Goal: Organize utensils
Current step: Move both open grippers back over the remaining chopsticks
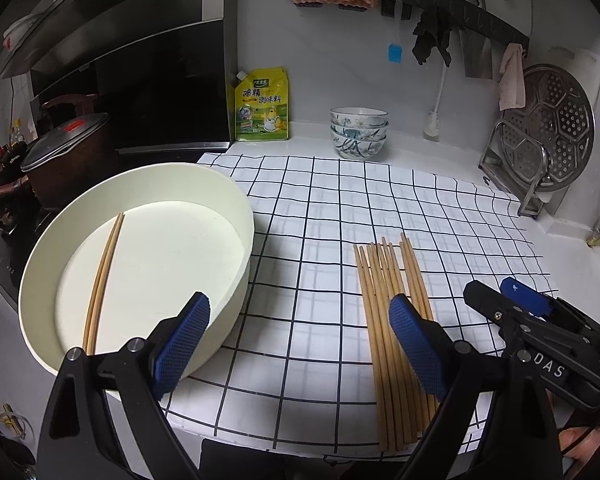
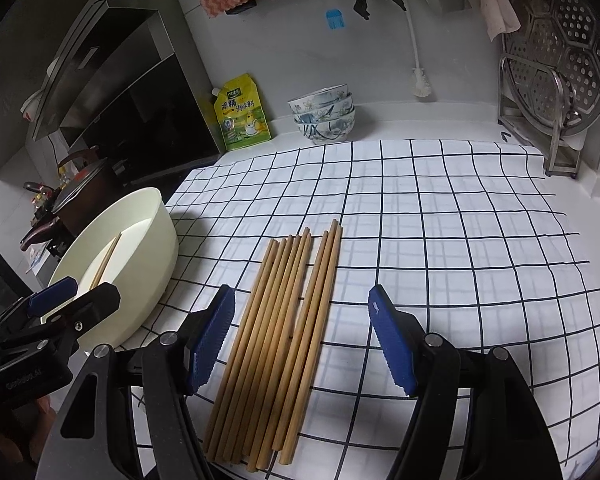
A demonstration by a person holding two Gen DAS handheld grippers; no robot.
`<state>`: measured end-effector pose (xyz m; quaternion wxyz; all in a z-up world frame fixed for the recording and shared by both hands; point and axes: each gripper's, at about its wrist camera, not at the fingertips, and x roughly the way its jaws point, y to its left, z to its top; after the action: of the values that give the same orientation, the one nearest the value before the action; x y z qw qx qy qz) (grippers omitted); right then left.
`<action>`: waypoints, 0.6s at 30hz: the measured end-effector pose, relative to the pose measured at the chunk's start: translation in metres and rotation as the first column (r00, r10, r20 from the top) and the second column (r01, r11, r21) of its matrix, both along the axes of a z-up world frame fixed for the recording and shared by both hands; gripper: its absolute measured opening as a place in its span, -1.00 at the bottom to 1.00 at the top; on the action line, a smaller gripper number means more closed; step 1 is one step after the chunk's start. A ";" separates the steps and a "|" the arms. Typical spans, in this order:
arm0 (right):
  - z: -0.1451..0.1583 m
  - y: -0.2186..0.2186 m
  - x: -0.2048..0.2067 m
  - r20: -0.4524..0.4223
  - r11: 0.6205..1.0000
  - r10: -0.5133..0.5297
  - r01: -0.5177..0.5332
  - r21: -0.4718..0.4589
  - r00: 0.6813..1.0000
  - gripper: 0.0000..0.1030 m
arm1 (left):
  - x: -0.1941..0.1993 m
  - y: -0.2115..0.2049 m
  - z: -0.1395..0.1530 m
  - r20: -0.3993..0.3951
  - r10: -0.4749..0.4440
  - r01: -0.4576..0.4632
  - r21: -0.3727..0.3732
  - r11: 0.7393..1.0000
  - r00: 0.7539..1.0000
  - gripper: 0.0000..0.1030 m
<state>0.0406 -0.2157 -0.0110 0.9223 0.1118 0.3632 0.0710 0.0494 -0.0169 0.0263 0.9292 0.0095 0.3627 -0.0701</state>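
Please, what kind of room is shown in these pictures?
Most likely a home kitchen: a range hood above a lidded pot, stacked bowls on the white counter, and a steamer rack against the wall.

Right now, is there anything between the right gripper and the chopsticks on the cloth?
Nothing visible is. The right gripper is open, and the loose chopsticks lie flat on the checked cloth between its fingers. The white basin, holding two chopsticks already, is to the left, apart from the pile.
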 end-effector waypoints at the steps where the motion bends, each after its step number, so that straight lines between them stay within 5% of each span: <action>1: 0.000 0.000 0.000 -0.002 1.000 0.000 0.000 -0.002 1.000 0.29 | 0.000 0.000 -0.001 -0.002 0.001 -0.001 0.001 1.000 1.000 0.74; 18: -0.010 -0.014 0.004 -0.050 0.998 -0.044 0.042 -0.043 0.998 0.29 | -0.001 -0.007 -0.014 -0.036 -0.005 0.005 0.013 1.000 0.999 0.74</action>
<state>0.0443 -0.2296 -0.0212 0.9161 0.1021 0.3856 0.0409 0.0480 -0.0235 0.0124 0.9223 0.0155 0.3797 -0.0702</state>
